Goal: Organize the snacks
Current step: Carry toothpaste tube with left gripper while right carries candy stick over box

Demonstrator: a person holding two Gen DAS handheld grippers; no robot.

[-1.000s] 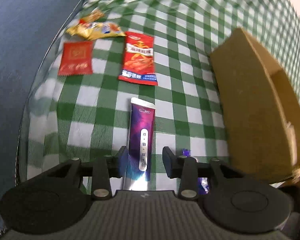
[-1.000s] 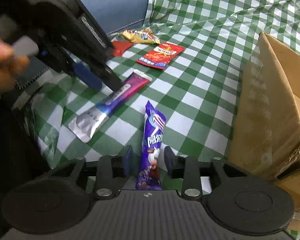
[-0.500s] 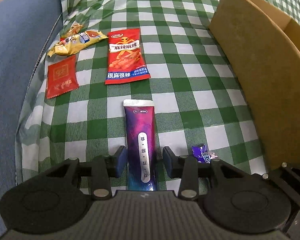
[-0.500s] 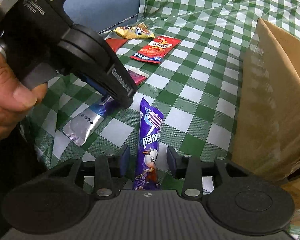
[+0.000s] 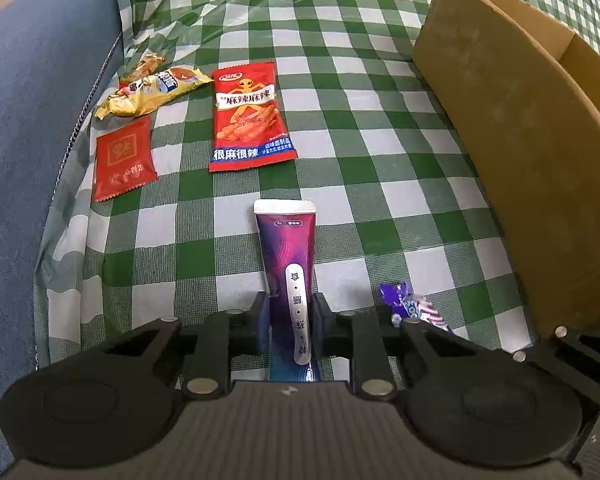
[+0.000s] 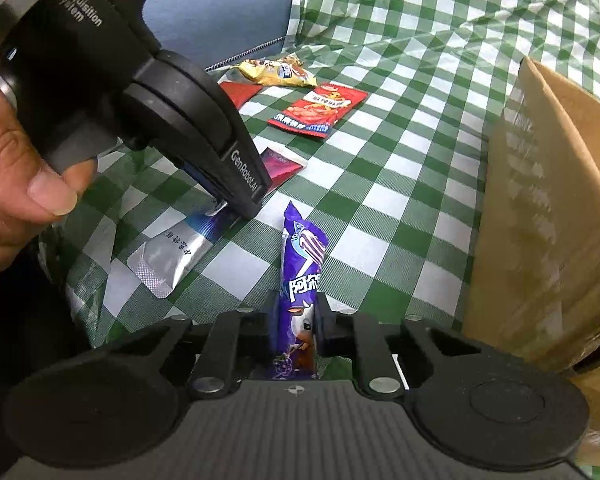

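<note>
A long purple-magenta sachet (image 5: 286, 248) lies on the green checked tablecloth (image 5: 380, 140). My left gripper (image 5: 290, 312) is closing on it and both pads press its sides near the lower end. In the right wrist view the left gripper (image 6: 240, 200) comes down on the same sachet (image 6: 172, 252), whose silver end sticks out. A purple candy pack (image 6: 302, 248) lies beside it. My right gripper (image 6: 296, 312) is closing on that pack, pads tight against its lower part. Only the pack's top end (image 5: 412, 306) shows in the left wrist view.
A tall cardboard box (image 5: 512, 152) stands at the right. Further back lie a red spicy-snack pack (image 5: 248, 120), a small red sachet (image 5: 122, 160) and a yellow pack (image 5: 156, 90). A blue cushion (image 5: 28, 120) borders the cloth on the left. A hand (image 6: 16, 160) holds the left gripper.
Both grippers stood open around their packs and have closed onto them. The left gripper first rolled and shifted, squaring up along the sachet. The right gripper stayed in place.
</note>
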